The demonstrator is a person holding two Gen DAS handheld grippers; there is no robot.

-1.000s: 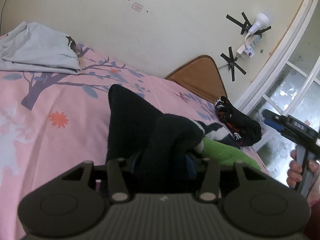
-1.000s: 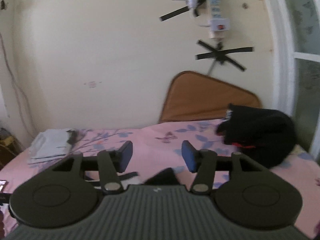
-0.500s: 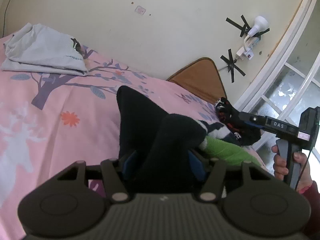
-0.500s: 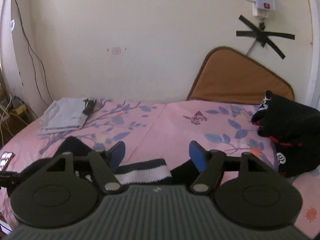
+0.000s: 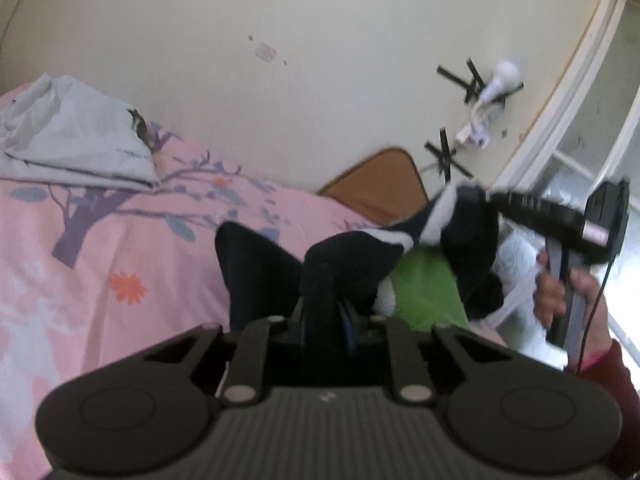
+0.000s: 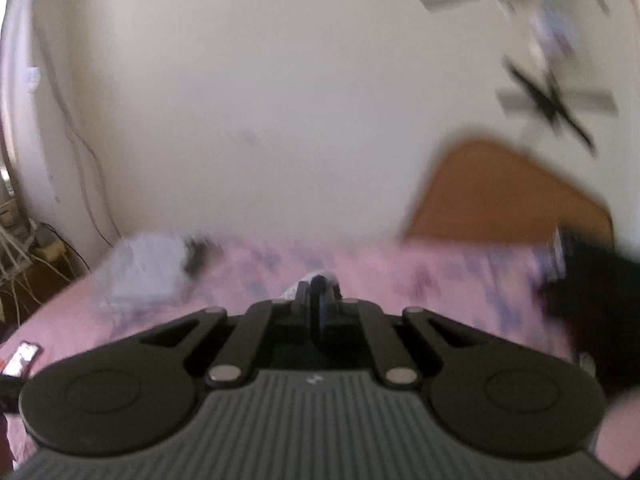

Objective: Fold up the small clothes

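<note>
Your left gripper [image 5: 324,316] and right gripper [image 6: 318,300] both clenched on dark sock [image 5: 344,264]; pink bedsheet [image 5: 100,260] lower left, cream wall [image 5: 320,60] above.

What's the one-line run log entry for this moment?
left tongs: shut on dark sock | right tongs: shut on sock's striped cuff, lifted over bed | green garment beneath | right view blurred

Both tongs are clamped: the left tongs [image 5: 324,316] held low, the right tongs [image 6: 319,298] raised alongside.
</note>
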